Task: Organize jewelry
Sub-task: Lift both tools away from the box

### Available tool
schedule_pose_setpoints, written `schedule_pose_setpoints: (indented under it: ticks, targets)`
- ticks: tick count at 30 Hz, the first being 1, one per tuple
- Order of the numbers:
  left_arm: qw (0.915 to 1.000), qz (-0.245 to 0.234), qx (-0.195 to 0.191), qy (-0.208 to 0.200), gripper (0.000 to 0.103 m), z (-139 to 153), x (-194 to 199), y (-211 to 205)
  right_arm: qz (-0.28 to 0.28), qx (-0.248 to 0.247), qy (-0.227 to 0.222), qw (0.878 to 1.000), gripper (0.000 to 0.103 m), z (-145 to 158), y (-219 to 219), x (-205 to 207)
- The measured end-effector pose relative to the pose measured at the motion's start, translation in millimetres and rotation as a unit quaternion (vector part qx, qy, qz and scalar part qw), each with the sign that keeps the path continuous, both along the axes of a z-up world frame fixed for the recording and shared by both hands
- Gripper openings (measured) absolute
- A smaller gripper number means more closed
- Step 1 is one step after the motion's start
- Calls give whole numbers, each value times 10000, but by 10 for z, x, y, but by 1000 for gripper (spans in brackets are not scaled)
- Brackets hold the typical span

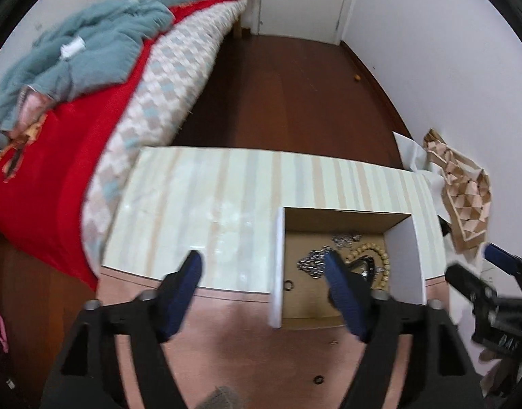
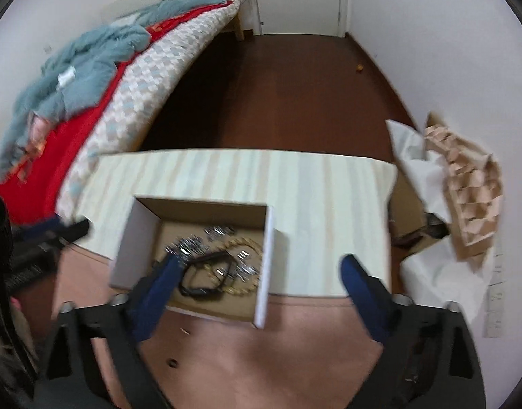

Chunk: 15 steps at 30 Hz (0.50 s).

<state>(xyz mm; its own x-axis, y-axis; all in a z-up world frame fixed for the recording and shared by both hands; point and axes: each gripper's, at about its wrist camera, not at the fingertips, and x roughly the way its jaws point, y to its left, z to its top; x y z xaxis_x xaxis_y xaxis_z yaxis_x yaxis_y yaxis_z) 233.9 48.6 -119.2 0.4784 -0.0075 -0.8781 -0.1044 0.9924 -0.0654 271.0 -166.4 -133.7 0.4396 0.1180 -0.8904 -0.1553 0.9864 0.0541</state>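
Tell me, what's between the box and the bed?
Only bare striped mat lies between the box and the bed, as the right wrist view shows.

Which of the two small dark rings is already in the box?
The ring lying on the cardboard floor of the box, by its left white wall. The other ring lies outside on the pink tabletop, nearer the camera.
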Motion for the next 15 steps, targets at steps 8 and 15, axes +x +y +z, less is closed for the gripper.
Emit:
schedule_pose_setpoints:
  ticks: [8,15]
  targets:
    - [9973,164,687,-206,98,-3,-358,-30,-167,-423,-39,9990,103,-142,93,-374]
    - [9958,224,814,-340,98,103,-635,-63,-444,-326,-137,9984,103,-60,48,-615]
